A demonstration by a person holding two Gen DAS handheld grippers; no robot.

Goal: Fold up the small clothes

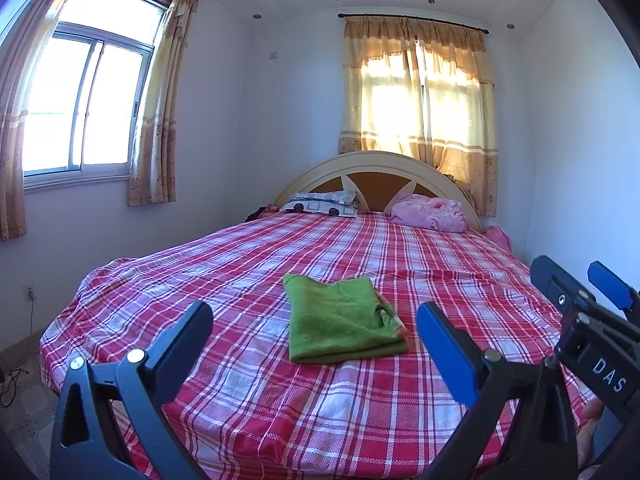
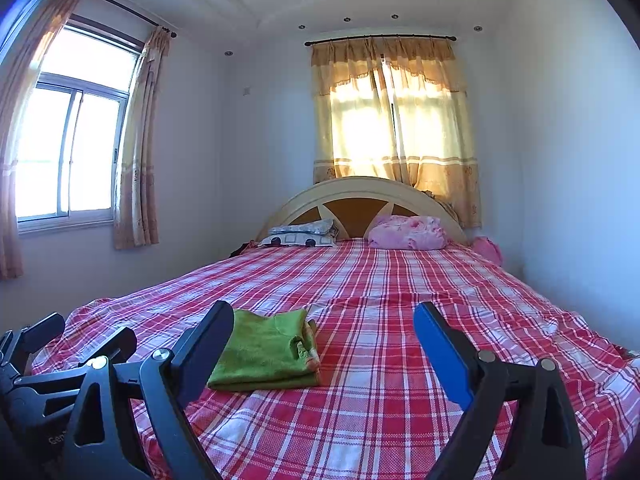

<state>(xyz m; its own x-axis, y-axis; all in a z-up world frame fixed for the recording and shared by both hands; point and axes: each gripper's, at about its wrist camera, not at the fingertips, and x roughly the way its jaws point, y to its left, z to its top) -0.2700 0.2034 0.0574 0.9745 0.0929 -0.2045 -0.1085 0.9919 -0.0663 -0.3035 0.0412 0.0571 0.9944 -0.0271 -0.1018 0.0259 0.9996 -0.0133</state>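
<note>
A small green garment (image 1: 344, 320) lies folded into a neat rectangle on the red plaid bedsheet (image 1: 360, 412). In the left wrist view my left gripper (image 1: 316, 324) hovers above the near part of the bed, open, with the garment seen between its fingers but farther off. In the right wrist view the folded green garment (image 2: 268, 352) lies to the left of centre. My right gripper (image 2: 324, 324) is open and holds nothing. The right gripper (image 1: 580, 292) also shows at the right edge of the left wrist view, and the left gripper (image 2: 84, 336) at the lower left of the right wrist view.
A patterned pillow (image 1: 324, 204) and a pink bundle (image 1: 430, 212) lie by the curved headboard (image 1: 376, 168). Curtained windows are on the left wall (image 1: 80, 104) and behind the bed (image 1: 416, 96). A white wall (image 2: 580, 200) runs along the bed's right side. Cables (image 1: 12, 380) lie on the floor at left.
</note>
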